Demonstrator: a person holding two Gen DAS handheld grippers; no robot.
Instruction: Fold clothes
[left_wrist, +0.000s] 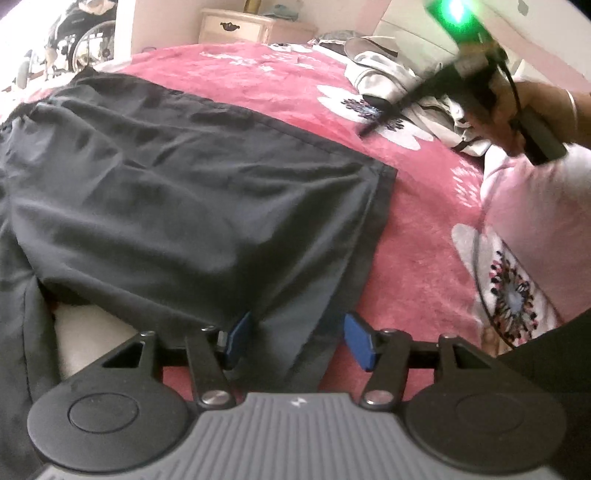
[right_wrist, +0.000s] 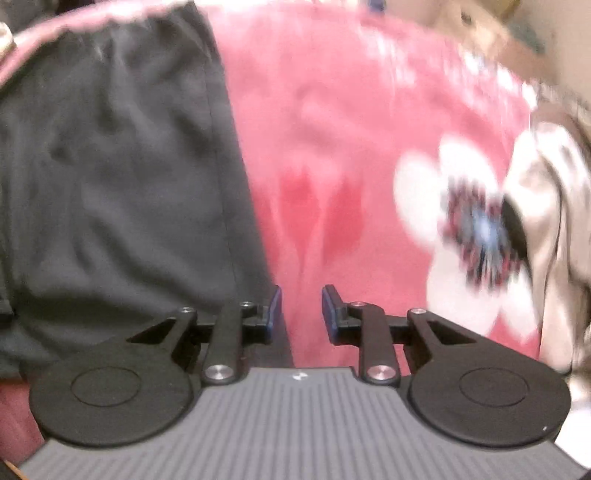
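Between the blue pads of the left tool (left_wrist: 299, 341) runs a strip of the black garment (left_wrist: 177, 192); the pads stand well apart on either side of it, so the jaws are wide and nothing is pinched, though cloth lies in the gap. Ahead of that tool the garment spreads over the pink flowered bedspread (left_wrist: 424, 236), one hemmed corner pointing away to the right. It is creased and rumpled, and its near part looks doubled over at the left, with a pale patch showing beneath. Whether that is a fold laid on purpose or mere bunching, I cannot tell, so the scene suits either a garment being spread for folding or one partly folded over.

Further right, the right tool (right_wrist: 301, 312) is held above the bedspread by a hand (left_wrist: 495, 110), clear of the black cloth. Its own camera shows the jaws partly open with nothing between them, the left pad just beside the garment's straight edge. Beyond it, to the right, a heap of pale clothes (right_wrist: 554, 221) lies crumpled, not folded as far as the blur allows.
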